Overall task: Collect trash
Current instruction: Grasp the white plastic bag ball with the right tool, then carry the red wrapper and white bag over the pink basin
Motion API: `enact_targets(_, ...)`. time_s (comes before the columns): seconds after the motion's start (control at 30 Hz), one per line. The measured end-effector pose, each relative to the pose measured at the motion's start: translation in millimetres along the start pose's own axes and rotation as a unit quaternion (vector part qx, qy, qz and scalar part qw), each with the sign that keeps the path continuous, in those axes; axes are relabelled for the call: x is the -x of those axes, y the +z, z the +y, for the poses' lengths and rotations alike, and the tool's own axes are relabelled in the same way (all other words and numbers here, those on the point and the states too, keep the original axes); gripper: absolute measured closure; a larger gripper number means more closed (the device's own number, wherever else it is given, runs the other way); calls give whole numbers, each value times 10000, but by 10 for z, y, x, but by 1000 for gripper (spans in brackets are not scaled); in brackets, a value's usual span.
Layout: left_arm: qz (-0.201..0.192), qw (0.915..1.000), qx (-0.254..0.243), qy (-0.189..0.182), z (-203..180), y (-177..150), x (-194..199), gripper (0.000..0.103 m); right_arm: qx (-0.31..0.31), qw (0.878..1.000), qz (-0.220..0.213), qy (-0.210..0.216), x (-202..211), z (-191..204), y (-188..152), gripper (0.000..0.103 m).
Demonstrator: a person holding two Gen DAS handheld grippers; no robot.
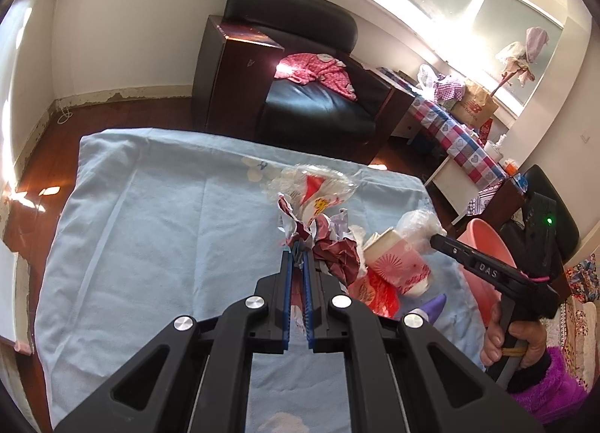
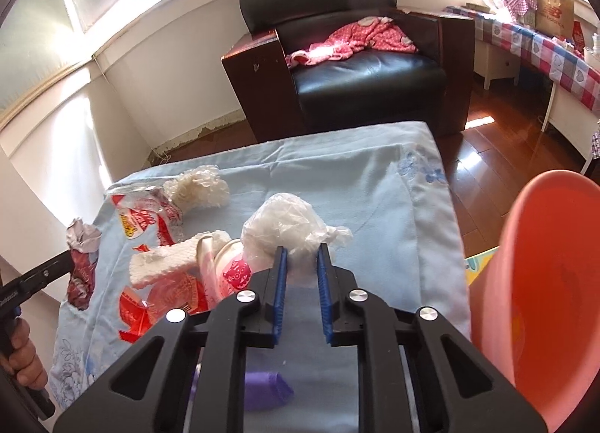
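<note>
Trash lies on a table covered with a light blue cloth (image 1: 150, 215). My left gripper (image 1: 298, 258) is shut on a crumpled dark red and white paper (image 1: 300, 230); it also shows in the right wrist view (image 2: 80, 264). My right gripper (image 2: 302, 254) is closed on a crumpled clear plastic bag (image 2: 285, 226), which also shows in the left wrist view (image 1: 420, 226). Beside it lie a pink paper cup (image 1: 397, 264), red and clear wrappers (image 2: 150, 219) and white foam pieces (image 2: 165, 264). A pink bin (image 2: 543, 283) stands at the table's right side.
A black leather armchair (image 2: 356, 72) with a pink garment stands beyond the table. A side table with a checked cloth (image 2: 543, 54) holds bags at the right. A purple item (image 2: 266, 388) lies on the cloth near me. The wooden floor (image 2: 498, 133) surrounds the table.
</note>
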State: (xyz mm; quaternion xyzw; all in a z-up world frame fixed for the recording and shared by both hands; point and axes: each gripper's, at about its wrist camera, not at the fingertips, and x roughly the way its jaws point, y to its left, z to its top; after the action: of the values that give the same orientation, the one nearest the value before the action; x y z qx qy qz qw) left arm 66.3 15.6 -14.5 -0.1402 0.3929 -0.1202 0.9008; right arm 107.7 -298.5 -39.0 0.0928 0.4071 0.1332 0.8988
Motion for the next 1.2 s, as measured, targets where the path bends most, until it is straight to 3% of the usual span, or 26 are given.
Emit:
enact_targets(0.27, -283, 9988, -258, -299, -347, 126, 72, 98, -108, 9979, -584, -250, 725, -73, -79, 87)
enact_targets(0.57, -641, 9926, -648, -808, -981, 267, 193, 98, -28, 9882, -1245, -895, 1392, -180, -154, 87)
enact_targets(0.93, -885, 9818, -1068, -1299, -1797, 236, 275, 98, -293, 9749, -1629, -1488, 2021, -444, -358, 87)
enact_targets(1.2, -942, 9729, -1421, -1565, -2263, 89, 237, 98, -374, 9581, -1861, -2142, 2322, -580, -498, 87)
